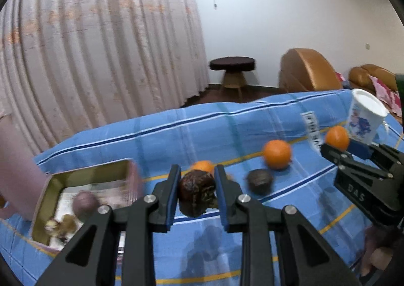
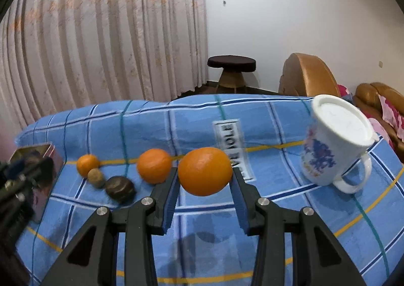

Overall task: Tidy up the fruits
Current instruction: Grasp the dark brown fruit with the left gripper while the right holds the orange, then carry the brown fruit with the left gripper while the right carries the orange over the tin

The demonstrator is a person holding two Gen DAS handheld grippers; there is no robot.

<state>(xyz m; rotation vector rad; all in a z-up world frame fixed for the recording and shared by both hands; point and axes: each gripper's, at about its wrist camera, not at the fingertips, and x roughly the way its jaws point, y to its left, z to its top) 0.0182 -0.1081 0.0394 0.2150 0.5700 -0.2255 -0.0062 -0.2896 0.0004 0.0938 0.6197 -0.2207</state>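
The left gripper (image 1: 197, 195) is clenched on a dark brown, wrinkled, roundish fruit (image 1: 197, 191), its blue pads pressing both flanks and the fruit lifted clear of the blue checked cloth (image 1: 227, 129). The right gripper (image 2: 205, 185) likewise grasps a large smooth orange fruit (image 2: 205, 171) across its wider axis, which runs from pad to pad; the fruit hangs above the cloth with its shadow below.

The relation that matters is where the gold-rimmed rectangular tin box (image 1: 101, 168) lies. From the left wrist view it sits low and to the left of the jaws, near at hand, already holding a purplish round fruit (image 1: 84, 204) and some small pale pieces, too blurred to name. From the right wrist view the same box shows only at the far left edge, well apart from the held orange, with the left gripper standing between. So the left hand is the nearer one, and its drop probably needs only a short swing leftward and down.

Still on the cloth lie two more oranges, a smooth dark round fruit (image 2: 120, 188) and a small tan ball (image 2: 96, 177). A white lidded mug with blue print (image 2: 335, 144) stands to the right.
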